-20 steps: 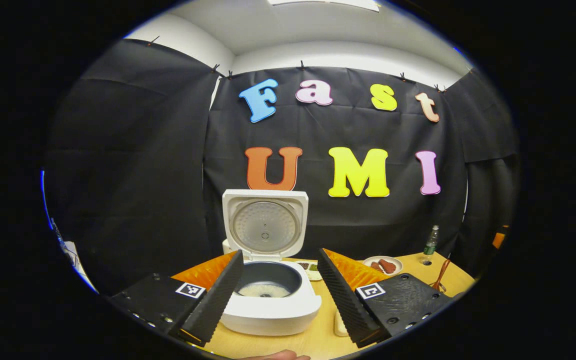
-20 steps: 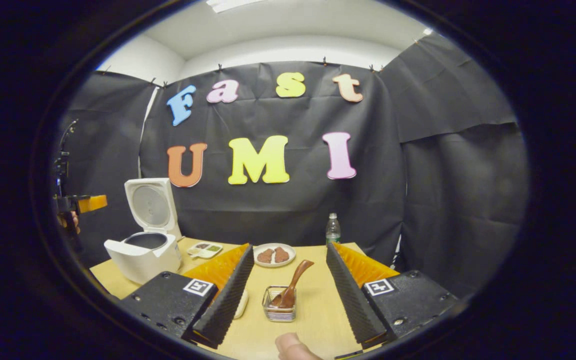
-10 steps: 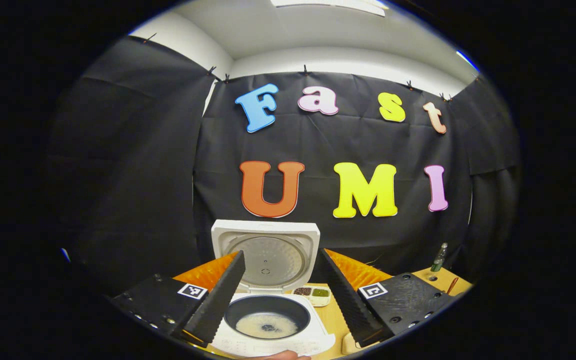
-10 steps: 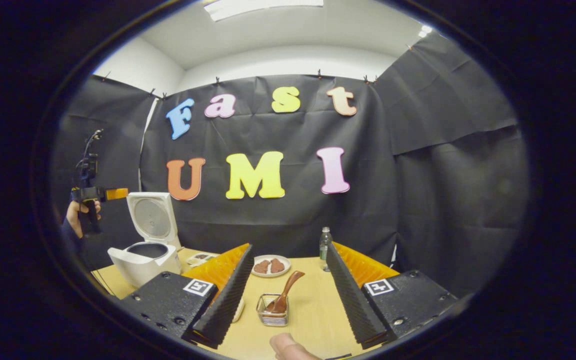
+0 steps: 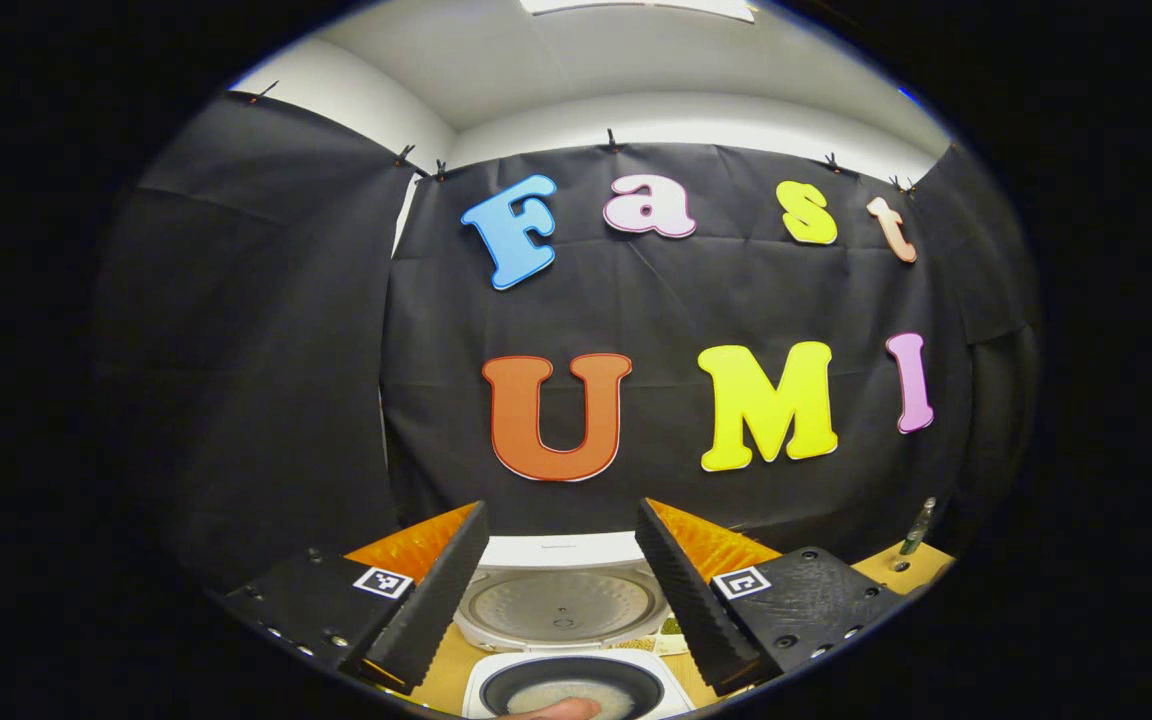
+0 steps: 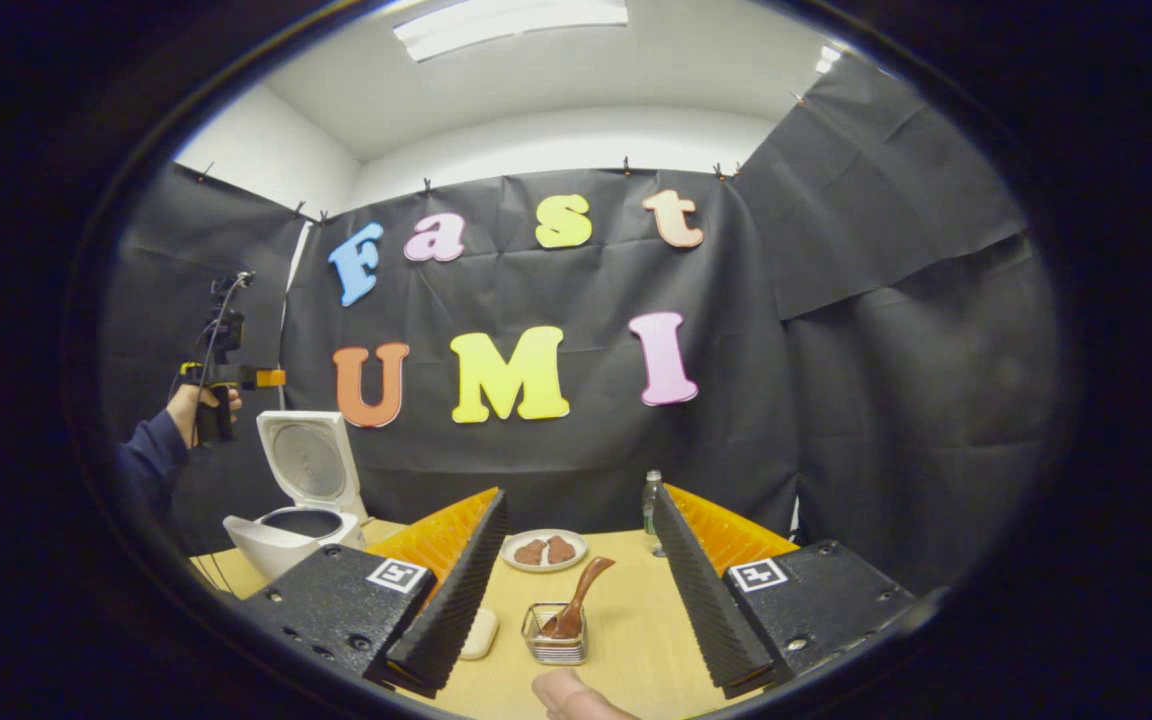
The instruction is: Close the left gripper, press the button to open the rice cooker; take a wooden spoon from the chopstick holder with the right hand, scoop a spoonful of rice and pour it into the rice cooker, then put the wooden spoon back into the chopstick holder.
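The white rice cooker (image 5: 576,678) sits below and just ahead of my left gripper (image 5: 561,506), its lid (image 5: 558,603) swung up and rice lying in the dark inner pot (image 5: 561,692). That gripper is open with nothing between its fingers. In the right gripper view the same cooker (image 6: 294,512) stands at the table's left, and a hand holds the left gripper (image 6: 274,377) high above it. My right gripper (image 6: 578,494) is open and empty above the table. Beyond it, the wooden spoon (image 6: 584,598) leans in the wire chopstick holder (image 6: 556,647).
A plate with pieces of meat (image 6: 543,550) and a bottle (image 6: 650,508) stand at the back of the wooden table (image 6: 626,640). A small pale object (image 6: 481,634) lies left of the holder. A divided dish (image 5: 664,630) sits right of the cooker.
The left gripper has risen and come over the cooker, which has slid down in its view. The right gripper has tilted up slightly; the spoon stays in the holder.
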Tool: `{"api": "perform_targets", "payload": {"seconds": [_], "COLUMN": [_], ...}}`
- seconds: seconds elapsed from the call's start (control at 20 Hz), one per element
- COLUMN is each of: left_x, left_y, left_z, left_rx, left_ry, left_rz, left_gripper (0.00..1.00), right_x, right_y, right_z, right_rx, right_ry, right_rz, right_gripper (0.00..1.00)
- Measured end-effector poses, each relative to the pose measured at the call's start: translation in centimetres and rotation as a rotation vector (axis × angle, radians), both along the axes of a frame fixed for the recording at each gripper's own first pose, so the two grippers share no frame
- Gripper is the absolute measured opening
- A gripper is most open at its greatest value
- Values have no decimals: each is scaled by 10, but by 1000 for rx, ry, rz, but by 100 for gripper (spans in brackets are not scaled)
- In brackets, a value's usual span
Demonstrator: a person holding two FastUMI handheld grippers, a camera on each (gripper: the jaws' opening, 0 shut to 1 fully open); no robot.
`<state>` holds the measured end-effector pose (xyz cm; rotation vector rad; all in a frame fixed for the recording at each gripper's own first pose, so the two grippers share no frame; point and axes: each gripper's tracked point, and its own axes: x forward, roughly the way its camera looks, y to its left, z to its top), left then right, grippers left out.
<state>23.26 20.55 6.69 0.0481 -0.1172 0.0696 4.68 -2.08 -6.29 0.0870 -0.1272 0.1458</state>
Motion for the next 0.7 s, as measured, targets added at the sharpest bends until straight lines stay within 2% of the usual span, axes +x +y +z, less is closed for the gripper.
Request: {"api": "perform_targets", "payload": {"seconds": [0.2, 0.35, 0.4, 0.45, 0.55, 0.6, 0.7], "left_x": [51, 78, 84, 90, 98, 97, 95], "left_y": [10, 18, 17, 13, 25, 28, 26], "left_z": [-23, -31, -35, -44, -63, -54, -60], "left_rx": [-44, -9, -28, -45, 18, 19, -26], "left_ry": [60, 58, 60, 81, 123, 94, 134], "left_rz": [12, 24, 12, -8, 43, 34, 27], "left_gripper": [94, 94, 94, 94, 94, 96, 99], "right_x": [-2, -6, -6, -7, -5, -6, -7], "right_y": [-4, 2, 2, 2, 1, 1, 5], "right_z": [2, -5, -7, -9, -14, -17, -20], "right_rx": [31, 4, -5, -6, -12, -13, -8], "right_ry": [-27, -21, -14, -13, 0, 5, 19], "right_rz": [-28, -36, -44, -49, -64, -65, -62], "right_gripper": [92, 94, 93, 92, 94, 92, 94]}}
